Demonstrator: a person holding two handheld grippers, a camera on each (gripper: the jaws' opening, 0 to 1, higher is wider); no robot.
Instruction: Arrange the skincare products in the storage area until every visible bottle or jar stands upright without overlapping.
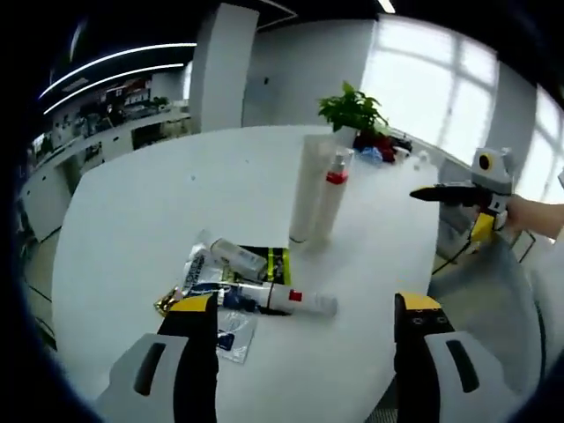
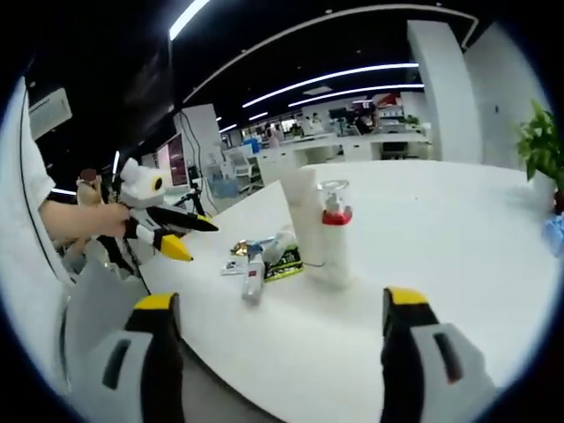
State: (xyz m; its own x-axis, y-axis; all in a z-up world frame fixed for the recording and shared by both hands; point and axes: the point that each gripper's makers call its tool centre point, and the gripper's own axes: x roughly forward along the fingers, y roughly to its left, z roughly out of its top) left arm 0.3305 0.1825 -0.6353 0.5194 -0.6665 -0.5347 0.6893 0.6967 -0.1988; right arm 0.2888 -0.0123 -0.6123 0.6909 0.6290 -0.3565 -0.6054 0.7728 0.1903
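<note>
- Your left gripper hangs released above the near edge of the white table; its yellow-tipped jaws stand wide apart with nothing between them.
- Your right gripper is likewise released, jaws spread and empty, low over the table's edge from the opposite side.
- In the left gripper view your right gripper comes in from the right, held in your hand, its dark jaws pointing toward the standing bottles. From there you cannot tell how its jaws stand.
- In the right gripper view your left gripper comes in from the left, held in your other hand, and your white sleeve shows beside it.
- Two products stand upright, just beside each other, mid-table: a tall white tube and a clear spray bottle with a red collar.
- Nearer you, a white bottle with a red band lies on its side, long axis running across the left gripper view, clear cap end to the right.
- A smaller white tube also lies flat, slanting across a black and yellow-green packet.
- Sachets lie flat around them, overlapping; one glints gold.
- The left gripper view gives you this heap from above; the right gripper view shows it low and partly behind the lying bottle.
- Print on the packets is too small to read.
- A potted plant stands at the far edge.
</note>
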